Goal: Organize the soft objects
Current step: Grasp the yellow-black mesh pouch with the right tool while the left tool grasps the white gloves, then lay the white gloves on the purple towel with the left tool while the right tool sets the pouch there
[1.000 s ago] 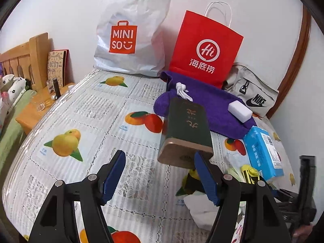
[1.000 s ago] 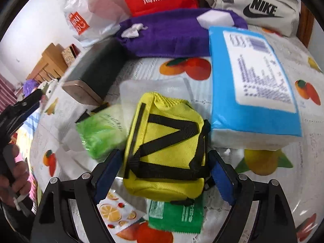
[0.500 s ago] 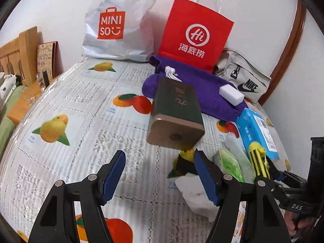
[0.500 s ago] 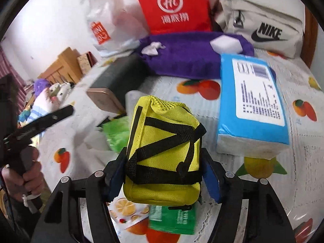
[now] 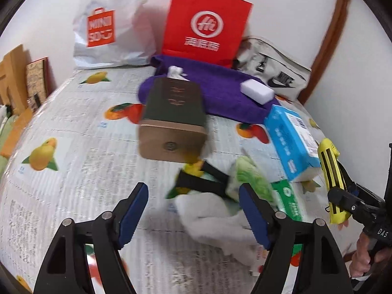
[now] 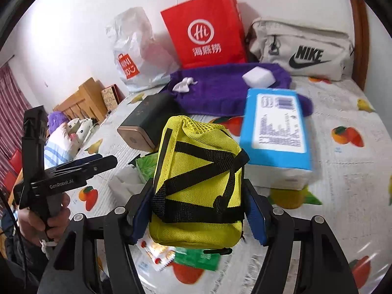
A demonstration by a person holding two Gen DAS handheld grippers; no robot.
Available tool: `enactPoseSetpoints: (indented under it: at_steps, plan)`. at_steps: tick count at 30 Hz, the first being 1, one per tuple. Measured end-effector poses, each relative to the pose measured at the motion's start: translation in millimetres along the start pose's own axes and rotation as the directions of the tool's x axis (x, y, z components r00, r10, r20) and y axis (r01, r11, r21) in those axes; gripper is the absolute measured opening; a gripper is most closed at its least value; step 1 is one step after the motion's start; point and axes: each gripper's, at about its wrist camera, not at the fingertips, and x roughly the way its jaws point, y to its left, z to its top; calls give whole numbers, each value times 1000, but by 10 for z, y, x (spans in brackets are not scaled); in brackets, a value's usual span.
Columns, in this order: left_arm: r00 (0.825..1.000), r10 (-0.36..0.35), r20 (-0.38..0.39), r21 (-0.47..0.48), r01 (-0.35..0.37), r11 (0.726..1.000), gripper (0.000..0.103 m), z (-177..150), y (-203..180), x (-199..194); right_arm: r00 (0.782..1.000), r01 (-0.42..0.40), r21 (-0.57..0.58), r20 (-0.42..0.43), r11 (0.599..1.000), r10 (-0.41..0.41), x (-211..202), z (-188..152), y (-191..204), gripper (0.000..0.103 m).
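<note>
My right gripper (image 6: 198, 210) is shut on a yellow pouch with black straps (image 6: 198, 186) and holds it lifted above the table; the pouch also shows at the right edge of the left wrist view (image 5: 330, 171). My left gripper (image 5: 193, 208) is open and empty, low over the fruit-print tablecloth (image 5: 73, 147), with a white cloth (image 5: 220, 218) and a green packet (image 5: 252, 178) just ahead of it. A purple towel (image 6: 220, 90) lies at the back with a white sponge (image 6: 258, 77) on it.
A dark green box with a bronze end (image 5: 174, 120) lies mid-table. A blue tissue pack (image 6: 276, 132) lies right of it. A red paper bag (image 6: 205, 31), a white Miniso bag (image 6: 132, 54) and a grey Nike bag (image 6: 301, 49) stand against the wall. Small sachets (image 6: 196, 257) lie under the pouch.
My right gripper closed on the yellow pouch and lifted it off the table. My left gripper moved right and forward toward the white cloth and green packet, staying open.
</note>
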Motion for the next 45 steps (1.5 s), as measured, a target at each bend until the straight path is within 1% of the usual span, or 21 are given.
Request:
enactPoseSetpoints:
  at_steps: [2, 4, 6, 10, 13, 14, 15, 17, 18, 19, 20, 21, 22, 23, 24, 29, 32, 37, 45]
  plan:
    - [1000, -15, -11, 28, 15, 1000, 81, 2, -86, 31, 1000, 27, -10, -5, 1000, -27, -33, -61, -58, 67]
    - [1000, -3, -28, 63, 4, 998, 82, -12, -170, 69, 999, 52, -3, -12, 999, -52, -52, -127, -138, 67]
    - [999, 22, -49, 74, -18, 997, 82, -52, -206, 111, 998, 58, 29, -21, 998, -58, -63, -205, -242, 67]
    - [995, 60, -74, 52, -57, 997, 82, -148, -136, 174, 997, 71, 66, -38, 995, -68, -52, -333, -400, 67]
    - [993, 56, -103, 28, -54, 998, 82, -202, -50, 276, 996, 76, 74, -52, 994, -72, -20, -395, -465, 67]
    - [994, 56, -96, 6, -56, 998, 82, -228, -3, 305, 996, 76, 74, -54, 994, -72, -9, -413, -474, 67]
    - [995, 43, -93, -2, -43, 999, 82, -248, 25, 319, 996, 78, 72, -55, 994, -75, -4, -425, -475, 67]
    - [997, 23, -72, 2, -23, 1000, 69, -275, 37, 312, 994, 94, 57, -59, 994, -90, 17, -459, -461, 67]
    - [998, 5, -62, 11, -5, 1000, 52, -289, 36, 297, 993, 99, 52, -63, 994, -95, 32, -475, -461, 67]
    - [998, -19, -67, 16, 21, 1000, 40, -295, 35, 290, 993, 100, 49, -66, 994, -97, 46, -484, -463, 67]
    - [997, -29, -68, 18, 30, 999, 36, -293, 30, 285, 992, 102, 48, -72, 994, -99, 72, -502, -460, 67]
    - [997, -33, -68, 23, 35, 999, 26, -295, 30, 266, 992, 103, 50, -76, 993, -99, 85, -511, -462, 67]
    - [997, -28, -71, 24, 30, 999, 21, -286, 30, 264, 991, 107, 52, -84, 993, -102, 117, -524, -465, 67]
    - [997, -22, -69, 21, 23, 999, 20, -286, 45, 236, 990, 114, 52, -89, 992, -109, 140, -534, -469, 67]
    - [998, -21, -60, 14, 21, 1000, 17, -281, 63, 207, 989, 120, 50, -89, 992, -115, 157, -538, -477, 67]
    - [999, -9, -34, -3, 9, 1000, 15, -255, 147, 54, 989, 129, 33, -76, 991, -126, 105, -526, -433, 64]
    - [1000, -23, -9, -23, 23, 999, 14, -213, 188, -81, 989, 130, 29, -72, 991, -128, 65, -489, -399, 64]
    - [999, -15, 40, -16, 16, 1000, 14, -133, 193, -299, 989, 134, 14, -60, 991, -133, 5, -426, -323, 64]
    - [995, -15, 95, -32, 19, 999, 13, 19, 216, -501, 989, 145, 12, -37, 989, -144, -151, -304, -312, 61]
